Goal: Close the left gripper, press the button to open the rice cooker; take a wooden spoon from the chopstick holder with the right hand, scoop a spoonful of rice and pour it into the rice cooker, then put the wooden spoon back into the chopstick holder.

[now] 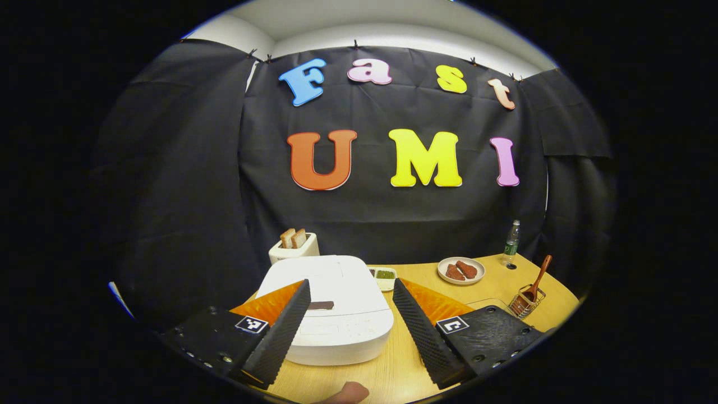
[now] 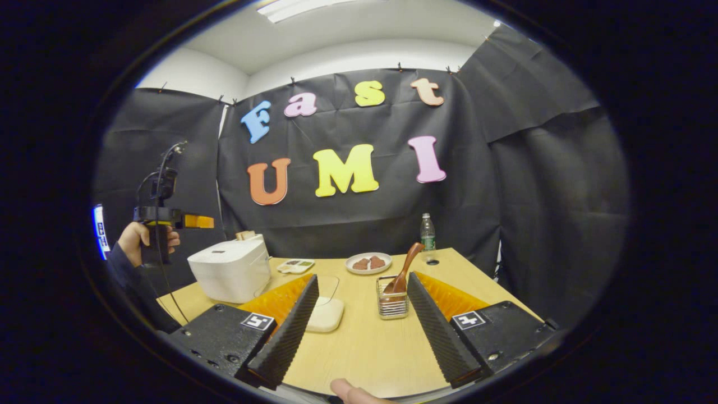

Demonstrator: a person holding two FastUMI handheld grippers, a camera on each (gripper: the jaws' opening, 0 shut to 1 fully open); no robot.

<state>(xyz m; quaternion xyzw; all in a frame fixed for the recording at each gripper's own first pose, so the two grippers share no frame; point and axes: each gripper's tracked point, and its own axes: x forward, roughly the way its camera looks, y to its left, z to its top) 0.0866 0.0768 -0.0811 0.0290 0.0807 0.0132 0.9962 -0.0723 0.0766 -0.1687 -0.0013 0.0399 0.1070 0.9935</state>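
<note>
In the left gripper view: left gripper (image 1: 350, 300) held above the near edge of the wooden table (image 1: 392, 370), fingers spread wide and empty. Between and just beyond them, white rice cooker (image 1: 331, 314), lid down, dark button (image 1: 321, 306) on its front top. Behind it, white toaster (image 1: 293, 249) with two slices of bread. To the right, small dish of greens (image 1: 385, 276), plate (image 1: 461, 271) with brown pieces, water bottle (image 1: 511, 242), and at the far right a wire chopstick holder (image 1: 526, 303) with wooden spoon (image 1: 539, 278) standing tilted inside. In the right gripper view: right gripper (image 2: 363, 297) low over the table, fingers likewise spread, nothing held. Chopstick holder and spoon straight ahead between the fingers, not touched. White container of rice (image 2: 325, 313) under a clear lid beside the left finger. Rice cooker at the far left, closed; above it, the other gripper in a hand (image 2: 134, 238).
</note>
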